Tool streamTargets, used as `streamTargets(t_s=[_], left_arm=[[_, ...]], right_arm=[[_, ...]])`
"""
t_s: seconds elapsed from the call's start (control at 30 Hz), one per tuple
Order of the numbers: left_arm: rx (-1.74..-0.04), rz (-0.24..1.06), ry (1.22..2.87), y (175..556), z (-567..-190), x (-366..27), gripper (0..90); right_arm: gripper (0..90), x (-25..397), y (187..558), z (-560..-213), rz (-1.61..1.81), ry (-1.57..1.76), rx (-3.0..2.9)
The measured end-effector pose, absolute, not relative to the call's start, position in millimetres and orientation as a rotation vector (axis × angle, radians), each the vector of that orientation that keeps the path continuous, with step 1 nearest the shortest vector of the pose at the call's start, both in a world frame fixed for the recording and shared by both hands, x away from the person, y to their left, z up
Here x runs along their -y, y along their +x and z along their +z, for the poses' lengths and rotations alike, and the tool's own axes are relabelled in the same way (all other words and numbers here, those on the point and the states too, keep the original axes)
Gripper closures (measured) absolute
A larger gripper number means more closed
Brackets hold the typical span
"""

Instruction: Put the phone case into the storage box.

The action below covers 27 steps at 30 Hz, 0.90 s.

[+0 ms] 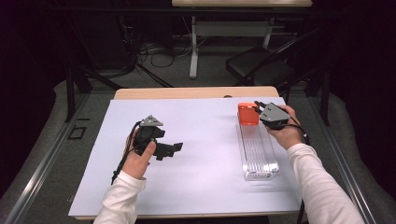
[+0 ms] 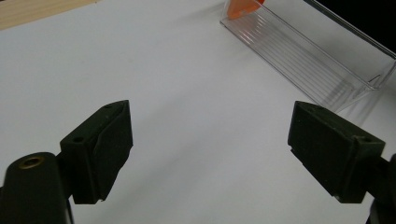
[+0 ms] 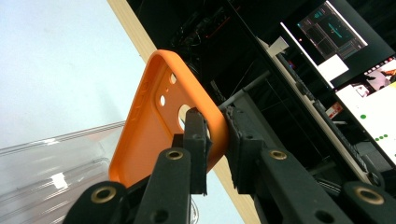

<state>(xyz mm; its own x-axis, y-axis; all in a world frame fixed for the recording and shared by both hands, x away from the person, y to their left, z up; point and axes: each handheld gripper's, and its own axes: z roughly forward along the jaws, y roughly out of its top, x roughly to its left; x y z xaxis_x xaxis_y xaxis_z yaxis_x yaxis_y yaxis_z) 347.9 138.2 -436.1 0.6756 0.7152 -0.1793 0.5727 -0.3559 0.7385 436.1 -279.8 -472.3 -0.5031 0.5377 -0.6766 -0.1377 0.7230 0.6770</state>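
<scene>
An orange phone case point(image 1: 248, 113) stands upright at the far end of a long clear plastic tray point(image 1: 257, 151) on the right of the white mat. My right gripper point(image 1: 258, 108) is shut on the case's edge; in the right gripper view its jaws pinch the orange phone case point(image 3: 163, 116) rim near the camera cut-outs, gripper point(image 3: 217, 140). My left gripper point(image 1: 173, 148) is open above the bare mat at the left, pointing right. In the left gripper view its jaws stand wide apart, gripper point(image 2: 210, 149), with the clear tray point(image 2: 308, 56) and orange case point(image 2: 243, 6) far off.
A white mat point(image 1: 196, 154) covers a wooden table point(image 1: 187, 93). Behind the table are a black chair point(image 1: 261, 65), a desk leg point(image 1: 193, 46) and floor cables. Monitors point(image 3: 345, 42) glow in the right gripper view's background.
</scene>
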Motion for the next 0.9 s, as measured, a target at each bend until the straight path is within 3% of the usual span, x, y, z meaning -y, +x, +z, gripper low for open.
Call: streamTargets(t_s=[0.9], left_arm=[[-0.992, 0.211, 2.067, 348.2, -437.8, -135.7, 14.2]], right_arm=[[76.9, 286.7, 455.5, -472.4, 0.691, 0.319, -1.926]])
